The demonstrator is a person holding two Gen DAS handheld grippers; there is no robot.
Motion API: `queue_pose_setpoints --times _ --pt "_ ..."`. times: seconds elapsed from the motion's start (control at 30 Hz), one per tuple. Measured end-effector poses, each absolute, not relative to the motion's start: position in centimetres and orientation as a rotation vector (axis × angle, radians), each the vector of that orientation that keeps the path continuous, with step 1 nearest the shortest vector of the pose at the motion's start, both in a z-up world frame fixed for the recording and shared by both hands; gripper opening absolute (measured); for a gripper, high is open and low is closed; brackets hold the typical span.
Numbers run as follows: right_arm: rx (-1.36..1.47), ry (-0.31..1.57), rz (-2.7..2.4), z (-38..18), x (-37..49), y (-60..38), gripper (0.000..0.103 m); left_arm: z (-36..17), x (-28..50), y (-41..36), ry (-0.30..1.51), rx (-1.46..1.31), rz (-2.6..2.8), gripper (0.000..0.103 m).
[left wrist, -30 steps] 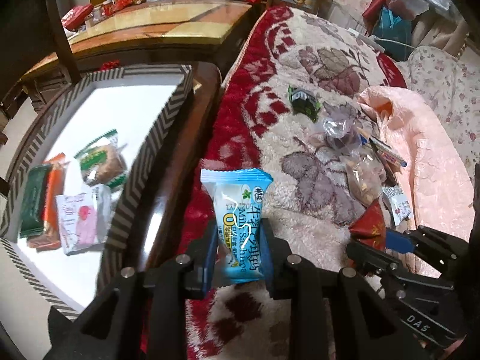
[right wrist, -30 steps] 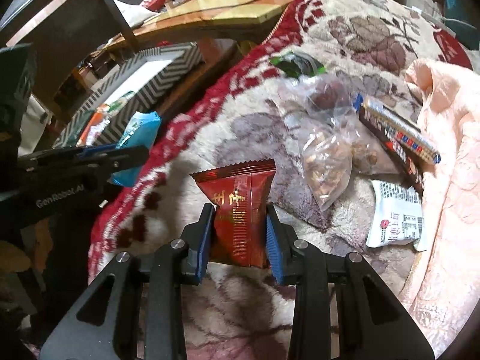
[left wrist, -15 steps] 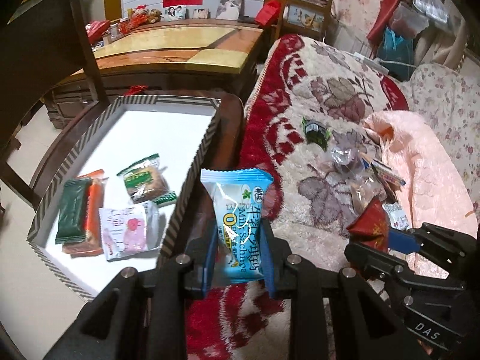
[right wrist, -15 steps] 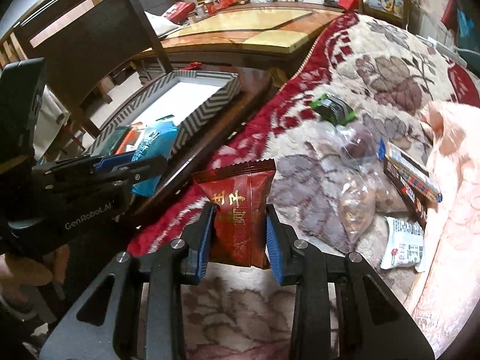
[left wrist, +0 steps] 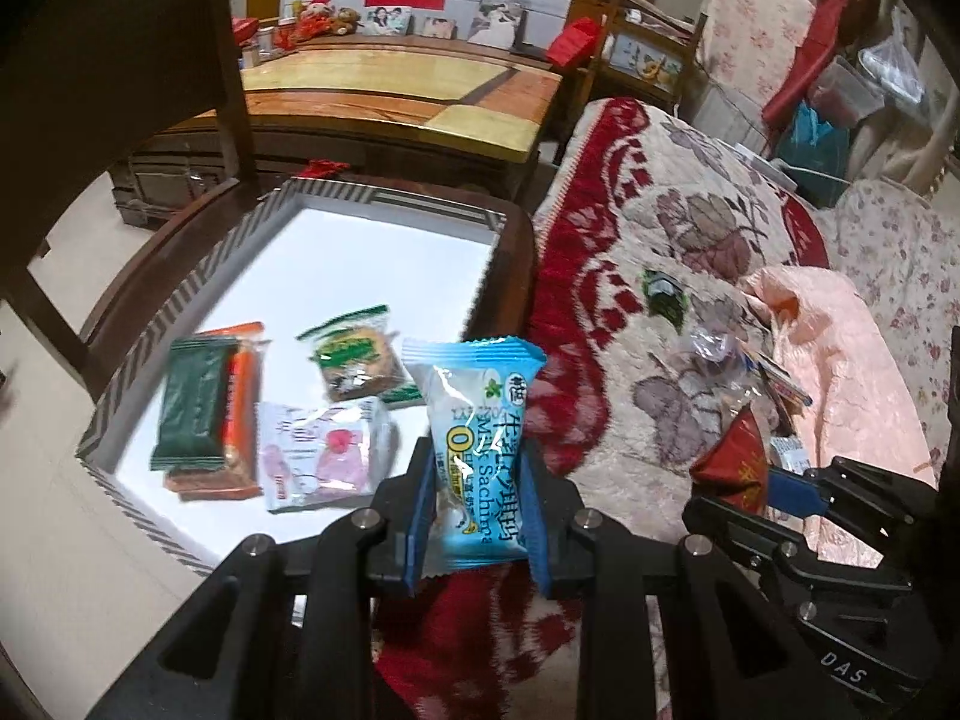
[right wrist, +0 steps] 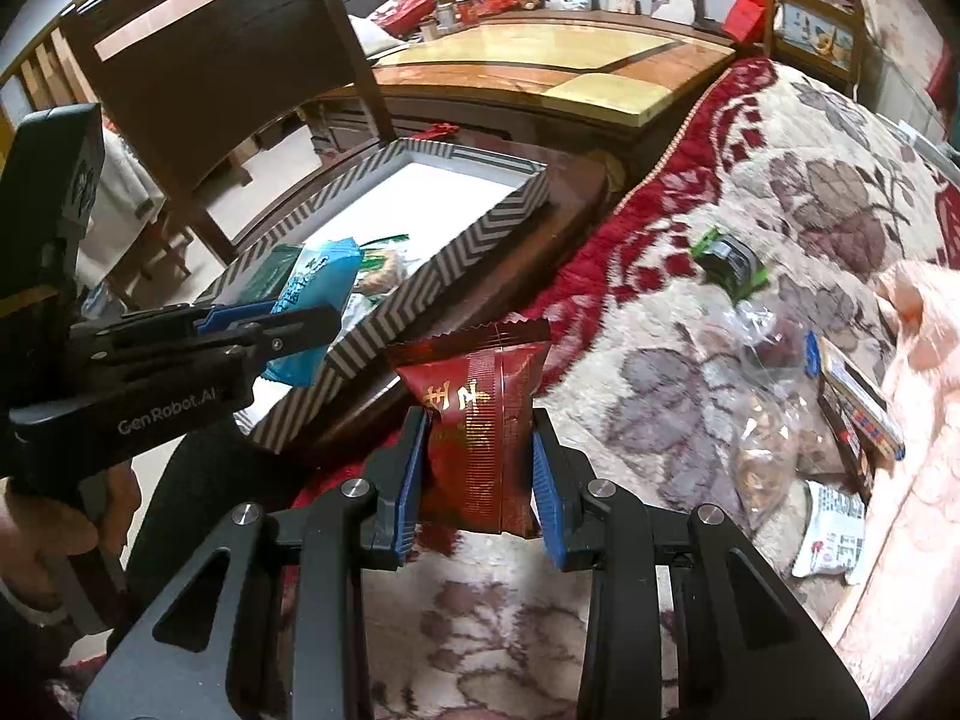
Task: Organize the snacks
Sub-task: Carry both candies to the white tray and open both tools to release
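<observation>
Blue-wrapped snack [left wrist: 480,450] is sitting clamped in our left gripper [left wrist: 477,519] beside the striped box [left wrist: 180,294]; our right gripper [right wrist: 477,480] is pinching the red packet [right wrist: 480,420] above the blanket [right wrist: 750,210].

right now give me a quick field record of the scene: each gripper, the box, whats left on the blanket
left gripper: shut on blue snack packet
right gripper: shut on red snack packet
striped box: on dark wooden chair, holds four packets
in box: green packet, orange packet, pink-and-white packet, biscuit packet
on blanket: green wrapper, clear bags, a few more packets
</observation>
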State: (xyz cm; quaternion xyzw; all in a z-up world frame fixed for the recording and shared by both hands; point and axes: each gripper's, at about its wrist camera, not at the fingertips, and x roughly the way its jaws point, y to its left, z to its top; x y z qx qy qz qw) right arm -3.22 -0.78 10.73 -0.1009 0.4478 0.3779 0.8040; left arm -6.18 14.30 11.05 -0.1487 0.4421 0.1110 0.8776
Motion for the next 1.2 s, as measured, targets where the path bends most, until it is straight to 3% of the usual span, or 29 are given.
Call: queue_pose_setpoints --times 1.2 --pt "-0.338 0.965 0.959 10.6 -2.4 10.8 0.031 8.8 -6.6 24.2 0.919 -0.358 0.439 0.029"
